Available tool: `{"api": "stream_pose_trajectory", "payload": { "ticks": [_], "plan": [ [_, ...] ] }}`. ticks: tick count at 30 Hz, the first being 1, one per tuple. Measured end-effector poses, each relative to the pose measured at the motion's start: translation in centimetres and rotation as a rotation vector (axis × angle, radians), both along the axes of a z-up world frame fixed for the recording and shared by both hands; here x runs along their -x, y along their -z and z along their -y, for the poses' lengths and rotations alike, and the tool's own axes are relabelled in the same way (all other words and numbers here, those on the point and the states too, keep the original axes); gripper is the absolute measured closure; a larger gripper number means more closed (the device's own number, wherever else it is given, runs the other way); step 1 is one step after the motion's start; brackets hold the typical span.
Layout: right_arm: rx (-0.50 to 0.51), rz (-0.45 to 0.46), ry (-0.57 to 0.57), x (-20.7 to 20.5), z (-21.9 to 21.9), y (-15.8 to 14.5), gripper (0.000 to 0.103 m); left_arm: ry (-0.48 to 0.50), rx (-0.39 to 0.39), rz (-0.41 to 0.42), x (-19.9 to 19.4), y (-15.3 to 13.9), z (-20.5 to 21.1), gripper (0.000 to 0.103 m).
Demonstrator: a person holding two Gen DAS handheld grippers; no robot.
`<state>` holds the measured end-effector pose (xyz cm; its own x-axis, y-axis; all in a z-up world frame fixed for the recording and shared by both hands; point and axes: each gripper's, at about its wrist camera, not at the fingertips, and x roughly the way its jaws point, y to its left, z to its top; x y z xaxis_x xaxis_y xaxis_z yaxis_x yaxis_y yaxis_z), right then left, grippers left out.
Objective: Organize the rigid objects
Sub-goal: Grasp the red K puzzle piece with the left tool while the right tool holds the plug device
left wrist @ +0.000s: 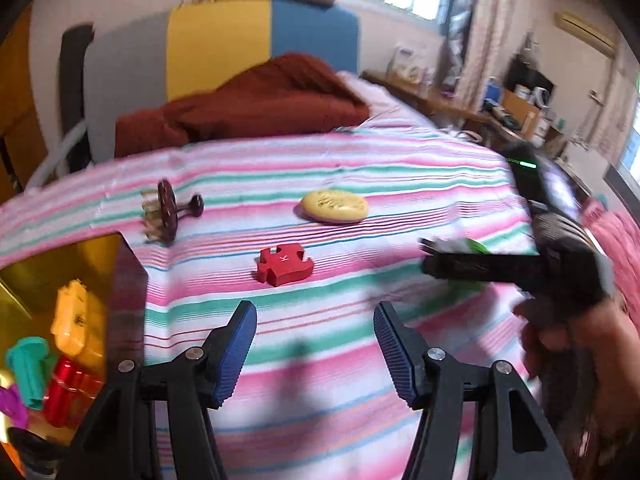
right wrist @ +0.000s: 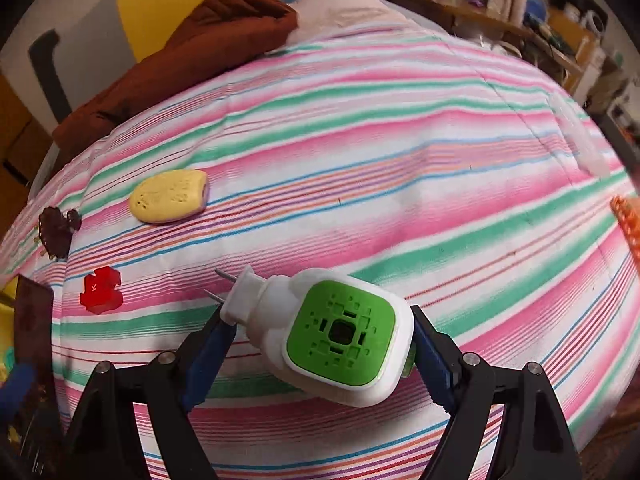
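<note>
My right gripper (right wrist: 320, 332) is shut on a white plug-in device with a green vented face (right wrist: 344, 332), just above the striped bedsheet (right wrist: 400, 160). Its two metal prongs point left. In the left wrist view that gripper (left wrist: 436, 256) comes in from the right, with a green sliver of the device showing. My left gripper (left wrist: 316, 320) is open over the sheet with nothing between its blue pads. Ahead of it lie a red puzzle piece (left wrist: 284, 267), a yellow oval bar (left wrist: 335, 207) and a dark brown wooden piece with a knob (left wrist: 168, 208).
A dark box with a gold lining (left wrist: 100, 264) stands at the left and holds yellow, teal, red and purple items. A brown blanket (left wrist: 248, 100) is bunched at the far end of the bed. An orange thing (right wrist: 628, 220) shows at the right edge. A person's hand (left wrist: 580, 344) holds the right gripper.
</note>
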<state>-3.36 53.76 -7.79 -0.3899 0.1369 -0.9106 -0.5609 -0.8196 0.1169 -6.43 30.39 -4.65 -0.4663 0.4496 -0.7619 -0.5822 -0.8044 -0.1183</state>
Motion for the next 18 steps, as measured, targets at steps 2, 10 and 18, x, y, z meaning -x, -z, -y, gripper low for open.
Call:
{"api": "stream_pose_trajectory", "payload": {
  "ticks": [2, 10, 18],
  "plan": [
    [0.027, 0.004, 0.012, -0.2, -0.1, 0.3, 0.018, -0.025, 0.015, 0.015, 1.1, 0.7, -0.8, 0.041],
    [-0.006, 0.032, -0.016, 0.1, 0.7, 0.4, 0.018, -0.152, 0.080, 0.071, 5.9, 3.9, -2.9, 0.037],
    [0.017, 0.030, -0.011, 0.3, 0.5, 0.5, 0.018, -0.146, 0.088, -0.003, 7.1, 5.2, -4.6, 0.033]
  ]
}}
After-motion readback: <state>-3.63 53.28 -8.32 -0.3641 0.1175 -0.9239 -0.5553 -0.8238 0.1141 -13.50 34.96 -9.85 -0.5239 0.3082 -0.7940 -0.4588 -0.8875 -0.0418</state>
